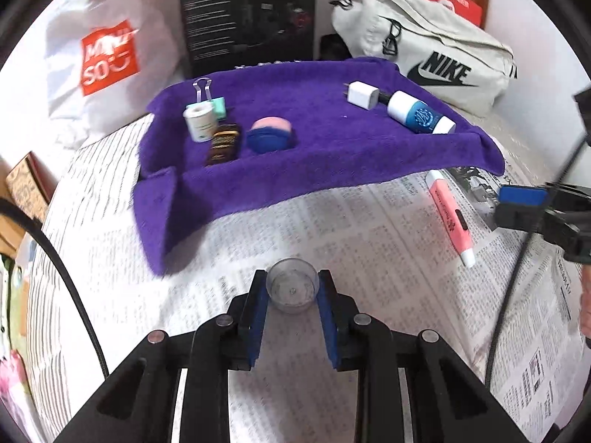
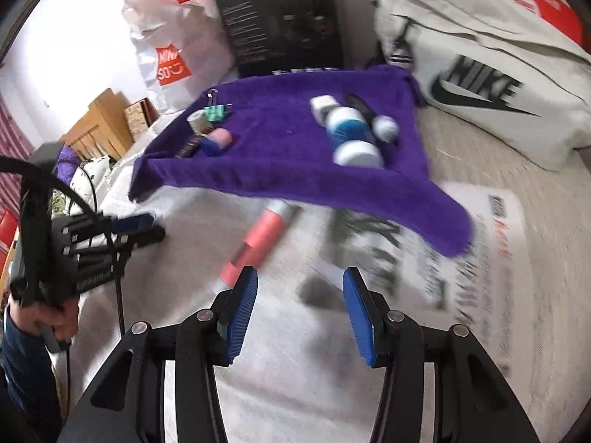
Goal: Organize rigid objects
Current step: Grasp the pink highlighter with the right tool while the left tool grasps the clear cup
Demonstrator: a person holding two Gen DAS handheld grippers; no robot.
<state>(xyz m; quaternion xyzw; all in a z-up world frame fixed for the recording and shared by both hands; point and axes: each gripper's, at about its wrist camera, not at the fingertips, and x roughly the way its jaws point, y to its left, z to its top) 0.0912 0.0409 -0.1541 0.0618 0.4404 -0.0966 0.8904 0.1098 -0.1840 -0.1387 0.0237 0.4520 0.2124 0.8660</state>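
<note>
Left claw point(image 1: 292, 291) clamped on clear plastic cup point(image 1: 292, 288), above newspaper point(image 1: 369, 221).
Right claw point(image 2: 300, 291) parted, empty; pink highlighter point(image 2: 255, 243) just ahead, left of centre.

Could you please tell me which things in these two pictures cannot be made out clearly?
- Pink highlighter: right wrist view, motion blur hides its print.
- Newspaper text: right wrist view, smeared.
- Black box: left wrist view, cut by top edge, print too small.
- Right tool: left wrist view, cut by right edge.

I'm seeing a small clear plastic cup point(image 1: 292, 289) sitting upright — mouth up, empty — above the newspaper point(image 1: 369, 229), off the purple towel's point(image 1: 295, 140) near edge.
</note>
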